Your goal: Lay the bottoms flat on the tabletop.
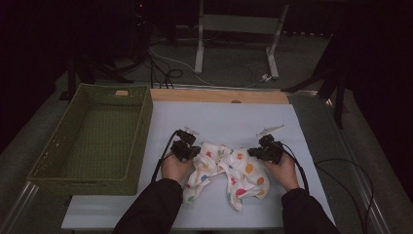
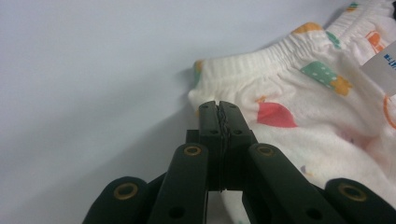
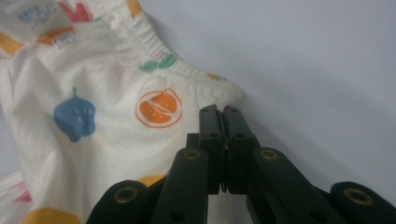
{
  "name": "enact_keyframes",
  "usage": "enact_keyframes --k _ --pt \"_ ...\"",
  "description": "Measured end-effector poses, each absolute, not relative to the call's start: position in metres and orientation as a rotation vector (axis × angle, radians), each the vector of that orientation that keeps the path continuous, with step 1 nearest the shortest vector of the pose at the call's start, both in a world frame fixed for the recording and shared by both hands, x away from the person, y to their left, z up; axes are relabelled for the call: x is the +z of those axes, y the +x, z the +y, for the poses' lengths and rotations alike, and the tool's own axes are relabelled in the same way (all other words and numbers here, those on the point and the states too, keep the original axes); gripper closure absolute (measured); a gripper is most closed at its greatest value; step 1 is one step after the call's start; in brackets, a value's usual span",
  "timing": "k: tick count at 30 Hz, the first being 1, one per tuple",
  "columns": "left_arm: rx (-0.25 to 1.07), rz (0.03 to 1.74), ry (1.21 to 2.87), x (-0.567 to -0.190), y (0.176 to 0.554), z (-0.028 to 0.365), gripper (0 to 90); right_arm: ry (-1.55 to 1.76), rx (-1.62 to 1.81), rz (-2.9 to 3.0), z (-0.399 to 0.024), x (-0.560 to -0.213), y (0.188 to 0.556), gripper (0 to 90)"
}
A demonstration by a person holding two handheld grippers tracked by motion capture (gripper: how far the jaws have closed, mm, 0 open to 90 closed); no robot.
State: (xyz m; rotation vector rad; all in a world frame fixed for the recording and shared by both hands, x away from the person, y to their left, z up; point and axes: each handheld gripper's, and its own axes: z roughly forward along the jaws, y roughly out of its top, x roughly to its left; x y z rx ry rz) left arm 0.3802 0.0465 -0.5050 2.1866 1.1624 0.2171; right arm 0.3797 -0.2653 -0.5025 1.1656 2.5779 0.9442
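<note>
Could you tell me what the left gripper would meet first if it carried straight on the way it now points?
The left gripper would probably run straight into the elastic waistband of the patterned cloth, which its shut jaws seem already to pinch; past that lies bare table.

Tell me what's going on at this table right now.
A person holds a gripper in each hand over a small pair of white patterned pants lying crumpled on the pale table. The left gripper and right gripper are each shut on the elastic waistband, one at either end. A green wicker basket sits to the left.
</note>
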Motion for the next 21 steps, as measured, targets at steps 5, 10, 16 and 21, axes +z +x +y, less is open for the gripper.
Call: enact_keyframes --k 5,10,16,21 --pt "0.285 1.181 2.171 -0.499 0.394 0.044 90.0 1.182 0.918 2.537 -0.266 -0.496 0.394 88.2" --pt "0.327 1.204 2.152 -0.497 0.406 0.044 90.0 1.248 0.924 2.470 -0.274 -0.497 0.405 88.3" --pt "0.290 1.201 2.190 -0.507 0.409 0.046 81.6 1.290 0.933 2.488 -0.279 -0.507 0.407 79.5" --pt "0.235 1.178 2.170 -0.510 0.397 0.053 76.6 1.281 0.958 2.501 -0.281 -0.507 0.397 71.1"
